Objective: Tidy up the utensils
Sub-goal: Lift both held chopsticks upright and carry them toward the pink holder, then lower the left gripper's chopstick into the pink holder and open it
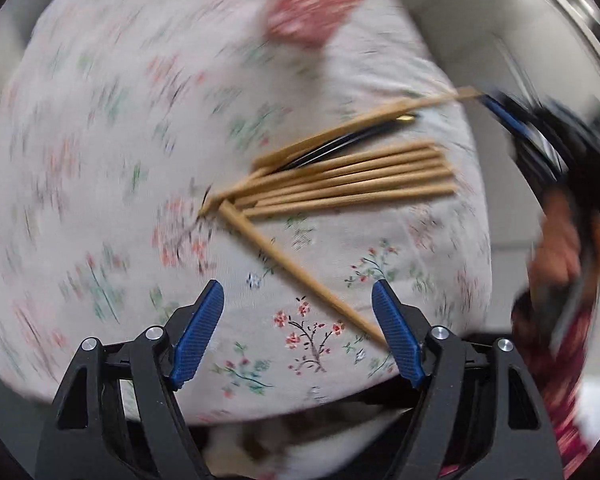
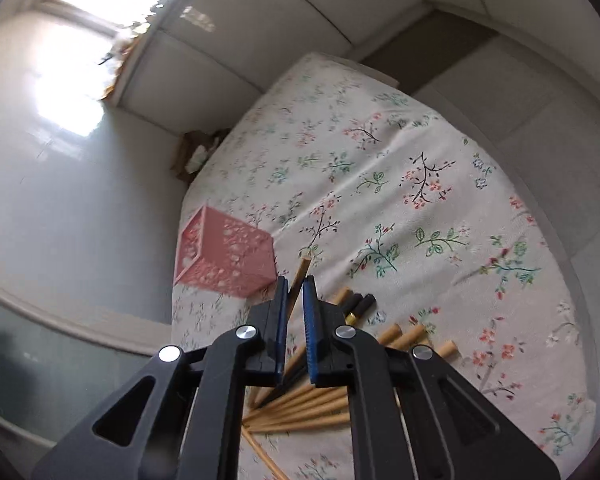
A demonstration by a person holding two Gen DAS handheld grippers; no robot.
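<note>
Several wooden chopsticks [image 1: 340, 184] lie in a fan on the floral tablecloth [image 1: 100, 160], with dark chopsticks [image 1: 352, 138] among them. One wooden chopstick [image 1: 300, 272] lies apart, pointing toward my left gripper [image 1: 298, 300], which is open and empty just above the cloth. My right gripper [image 2: 296, 292] is shut on one wooden chopstick [image 2: 301, 276] and holds it above the pile [image 2: 300, 408]. The same gripper shows in the left wrist view [image 1: 500, 112] at the right, holding the chopstick's end. A pink perforated basket [image 2: 224, 258] stands at the table's left edge, blurred in the left wrist view [image 1: 316, 4].
The table edge [image 2: 176, 280] drops to a pale floor [image 2: 60, 160] on the left. A white wall unit [image 2: 300, 20] runs behind the table. A cardboard box [image 2: 192, 156] sits on the floor by the far corner.
</note>
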